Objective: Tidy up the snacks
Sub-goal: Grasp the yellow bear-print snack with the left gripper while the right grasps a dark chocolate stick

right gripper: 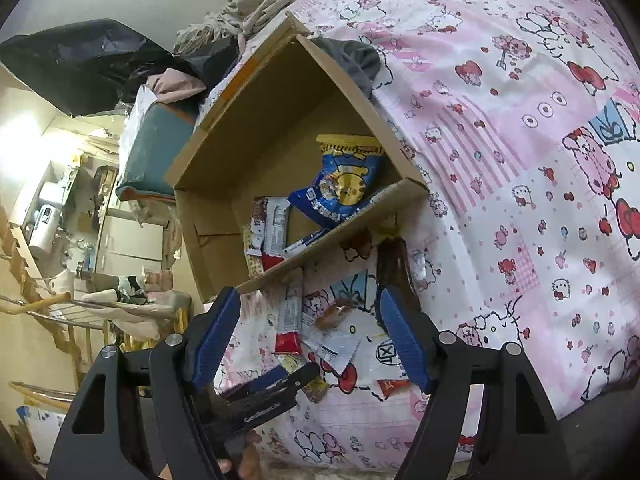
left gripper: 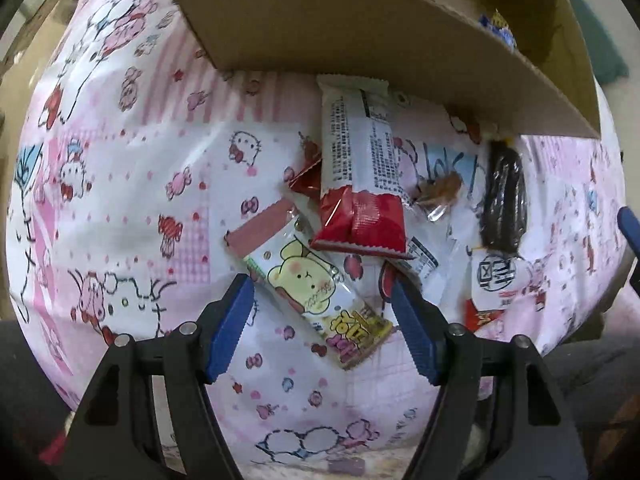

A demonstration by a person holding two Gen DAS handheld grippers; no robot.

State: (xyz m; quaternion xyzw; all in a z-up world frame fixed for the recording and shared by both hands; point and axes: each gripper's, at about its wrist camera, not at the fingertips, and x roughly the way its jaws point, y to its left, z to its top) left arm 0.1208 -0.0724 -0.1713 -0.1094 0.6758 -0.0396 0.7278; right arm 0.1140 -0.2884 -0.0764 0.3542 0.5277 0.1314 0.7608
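Snack sorting on pink cartoon-print bedsheet [left gripper: 132, 184]: left gripper [left gripper: 322, 294] hangs jaws spread, empty, over yellow bear-print snack packet [left gripper: 316, 284], which lies slantwise between blue pads, untouched. Best approach, likely: lower straight, pinch across narrow width, lift into brown cardboard box [right gripper: 256, 128]. Right gripper [right gripper: 310, 312] also agape, holding nothing, above scattered wrappers near dark brown packet [right gripper: 394, 268].

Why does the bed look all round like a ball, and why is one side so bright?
Left wrist view: the fisheye lens bulges the bedsheet and curves the cardboard box edge; corners go black. Right wrist view: same bulge, and glare washes out the room's wall on the left.
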